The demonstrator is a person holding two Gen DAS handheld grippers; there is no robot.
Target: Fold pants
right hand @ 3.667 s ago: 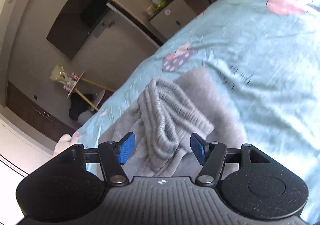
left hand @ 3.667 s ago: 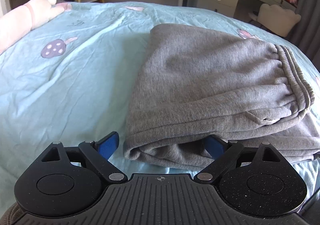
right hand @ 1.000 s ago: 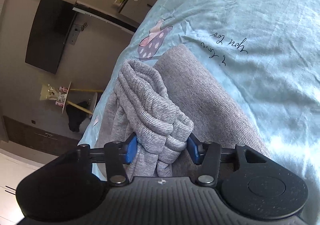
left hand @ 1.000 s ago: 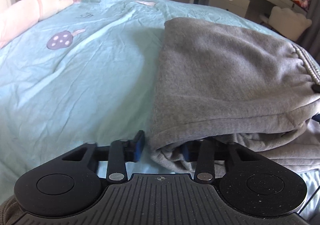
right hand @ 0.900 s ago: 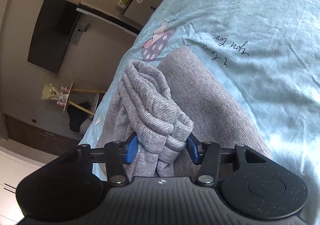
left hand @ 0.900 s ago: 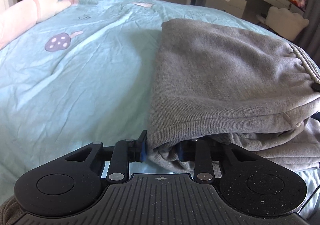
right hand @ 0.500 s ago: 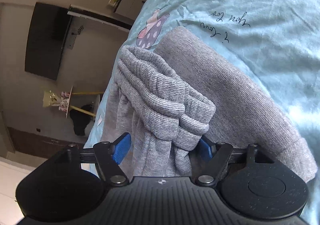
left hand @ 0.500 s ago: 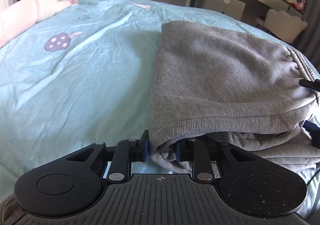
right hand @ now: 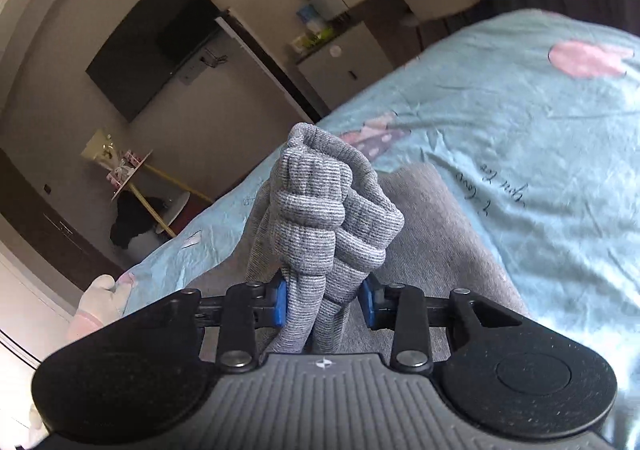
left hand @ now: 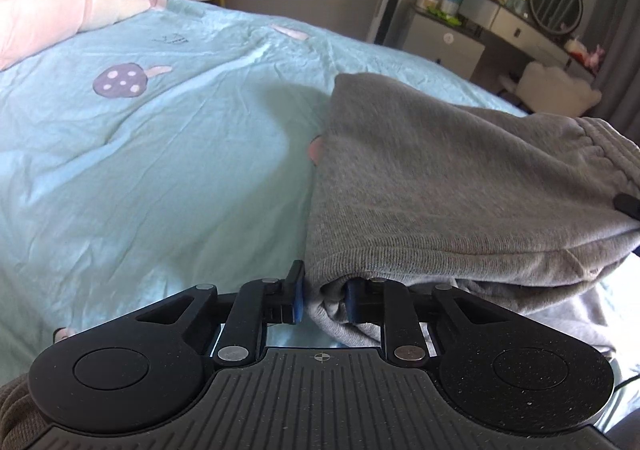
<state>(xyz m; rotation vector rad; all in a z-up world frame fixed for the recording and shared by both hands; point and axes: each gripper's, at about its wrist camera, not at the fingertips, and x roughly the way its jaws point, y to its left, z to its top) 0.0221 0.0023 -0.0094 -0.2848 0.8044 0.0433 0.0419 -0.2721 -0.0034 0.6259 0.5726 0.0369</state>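
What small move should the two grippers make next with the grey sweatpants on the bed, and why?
Probably lift both ends together and carry them across for the next fold. The left gripper is closing on the corner of the grey sweatpants, the right gripper is closing on the bunched ribbed waistband, and most of the garment lies on the blue duvet.

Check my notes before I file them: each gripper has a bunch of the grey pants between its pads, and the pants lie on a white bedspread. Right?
One slip: the bedspread is light blue, not white, as the left wrist view shows. The rest stands: left gripper and right gripper each have grey pants between their pads.
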